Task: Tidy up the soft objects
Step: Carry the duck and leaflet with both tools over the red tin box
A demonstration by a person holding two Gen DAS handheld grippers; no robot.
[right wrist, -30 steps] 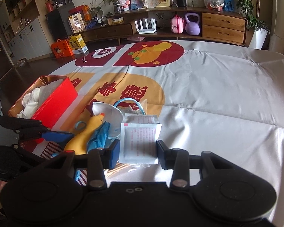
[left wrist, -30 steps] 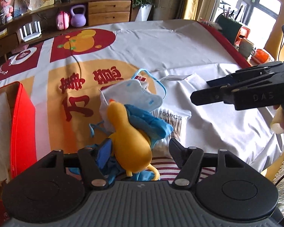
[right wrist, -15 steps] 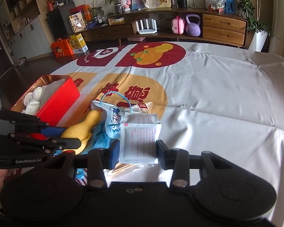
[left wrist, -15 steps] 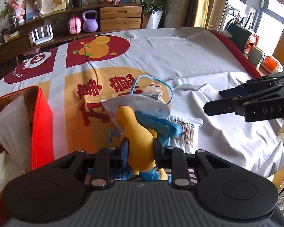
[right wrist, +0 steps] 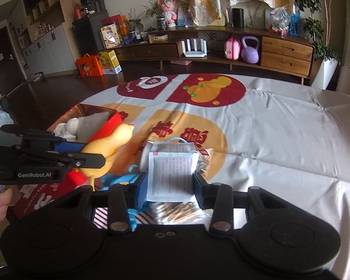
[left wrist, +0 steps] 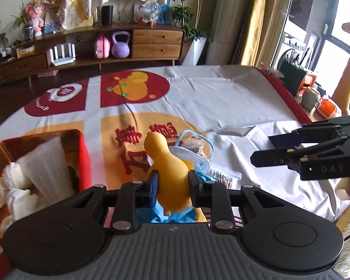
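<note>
Presently, item one: yellow rubber chicken (left wrist: 169, 170), a squeezable hollow toy, long neck tapering to the head, fat rounded belly. Location: clamped at the belly in the left gripper (left wrist: 172, 183), both pads pressed into its flanks, body lifted clear of the pile, head pointing toward the far side of the tablecloth (left wrist: 221, 98). Handling: light, soft, likely to bulge or squirm under pressure; the smooth skin looks slippery. Best hold is the widest part of the belly, as taken now; the neck would bend and let it swing.

Item two: white paper sachet (right wrist: 171, 171), flat, printed in red. Location: between the jaws of the right gripper (right wrist: 170, 184), pinched by its side edges. Handling: nearly weightless, thin, apt to buckle or slide out if held only by its edges.

Item three: red box (left wrist: 80, 154), open-topped, to the left, already holding white soft goods (left wrist: 42, 163). Judged the destination for the chicken.

Remaining on the cloth, near the chicken: face mask (left wrist: 193, 155) with blue ear loops, blue glove (left wrist: 165, 214) beneath the chicken, bag of cotton swabs (left wrist: 224, 178). All light and limp, save the swabs.
</note>
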